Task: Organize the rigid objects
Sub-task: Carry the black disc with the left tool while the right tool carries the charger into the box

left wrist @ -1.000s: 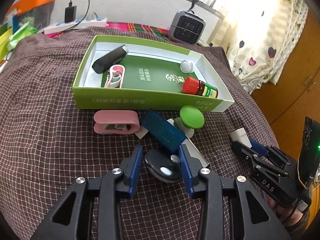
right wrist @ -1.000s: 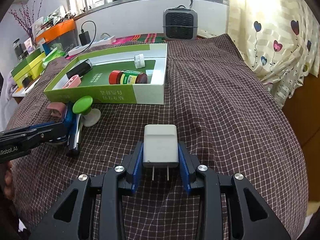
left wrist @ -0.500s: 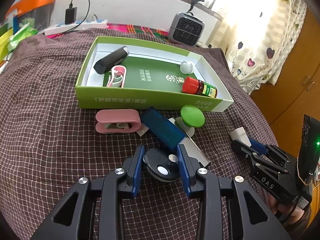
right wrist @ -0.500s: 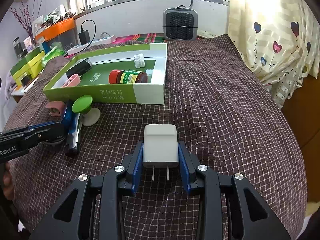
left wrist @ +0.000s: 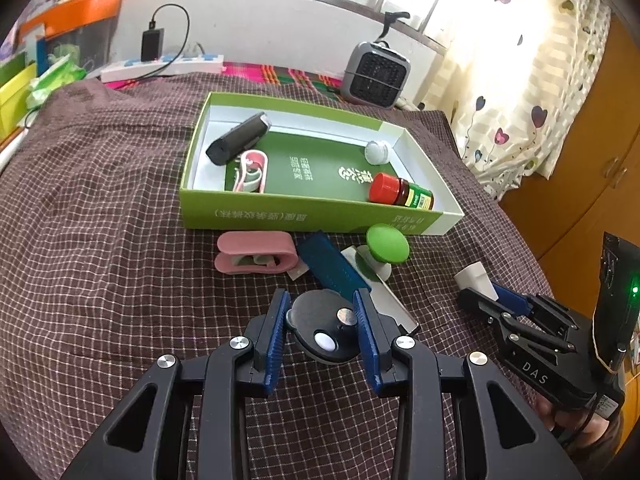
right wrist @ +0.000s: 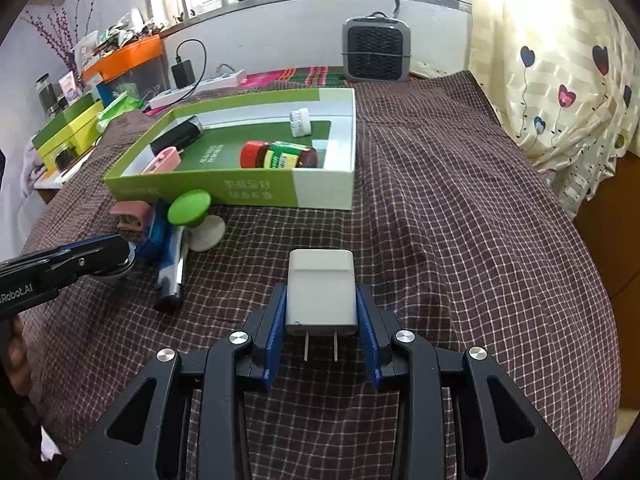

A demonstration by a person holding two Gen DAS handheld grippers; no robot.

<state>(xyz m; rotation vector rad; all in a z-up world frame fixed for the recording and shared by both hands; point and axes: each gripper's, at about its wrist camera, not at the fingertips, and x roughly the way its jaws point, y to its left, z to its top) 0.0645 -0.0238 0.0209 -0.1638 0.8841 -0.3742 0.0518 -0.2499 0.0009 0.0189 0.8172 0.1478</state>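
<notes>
My left gripper is shut on a round black disc with a white dot and a silver stud, held above the checked cloth. My right gripper is shut on a white wall charger, prongs pointing back at me; it also shows in the left wrist view. The green box holds a black bar, a pink case, a white cap and a red-capped jar. In front of it lie a pink clip, a blue bar and a green knob.
A grey heater stands at the back edge. A power strip with a black plug lies back left. Green and yellow boxes sit at the left. A heart-print curtain hangs on the right.
My left gripper has closed on the black disc and drawn it back, away from the blue bar. The right gripper holds still with the charger.
</notes>
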